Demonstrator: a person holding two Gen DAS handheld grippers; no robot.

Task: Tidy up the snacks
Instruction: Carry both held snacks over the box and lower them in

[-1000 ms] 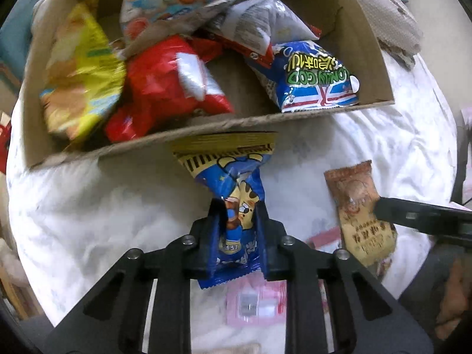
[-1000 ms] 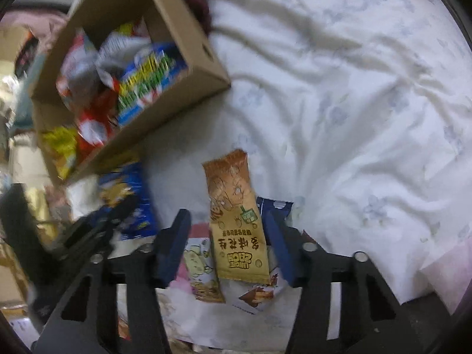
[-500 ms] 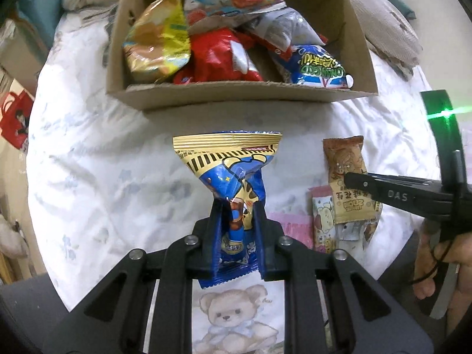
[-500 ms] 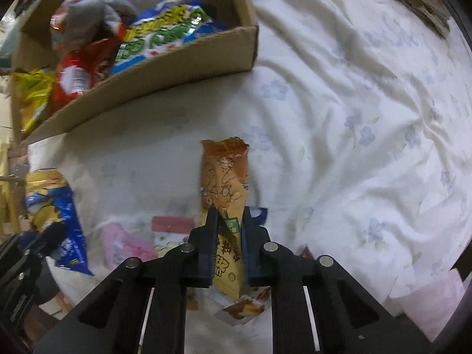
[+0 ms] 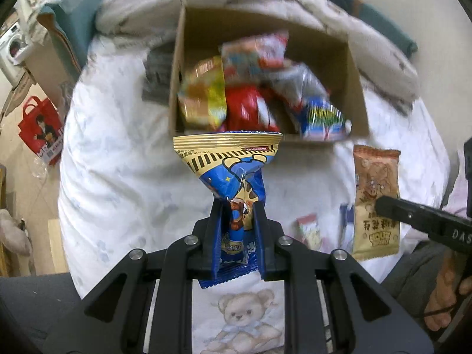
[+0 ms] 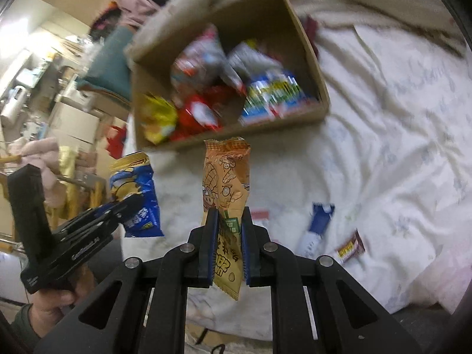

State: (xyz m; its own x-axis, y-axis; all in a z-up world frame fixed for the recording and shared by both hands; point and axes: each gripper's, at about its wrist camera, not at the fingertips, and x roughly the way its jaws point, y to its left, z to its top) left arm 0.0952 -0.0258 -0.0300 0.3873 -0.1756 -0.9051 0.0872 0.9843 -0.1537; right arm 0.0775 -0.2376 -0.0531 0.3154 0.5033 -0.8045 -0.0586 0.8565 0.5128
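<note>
Left gripper (image 5: 237, 206): jaws pinched on the blue snack bag (image 5: 233, 171), gripping its lower half; the bag's gold top seam fans out ahead of the jaws, lifted clear of the bed.
Left gripper pose: held level and pointing forward at the cardboard box (image 5: 358, 88); in the right wrist view a hand (image 6: 53, 301) grips it from below, off to the left of the right jaws.
Right gripper (image 6: 228, 215): jaws closed on the orange snack packet (image 6: 225, 174), clamped low on the packet, which stands upright beyond the jaws with its crimped top edge uppermost.
Right gripper pose: aimed forward and slightly down toward the box's near wall, with the packet raised off the bed.
Cardboard box: ahead of both pairs of jaws, open-topped, resting on the bed (image 6: 398, 118); filled with yellow, red, silver and blue-green snack bags, blurred.
Left on the bed: a dark blue wrapper (image 6: 317, 225) and a small brown wrapper (image 6: 349, 247), to the right of the right jaws; a small pink-topped packet (image 5: 308, 230) between the two grippers.
Bed cover: white with faint flowers; a teddy bear print (image 5: 242, 321) lies beneath the left jaws.
</note>
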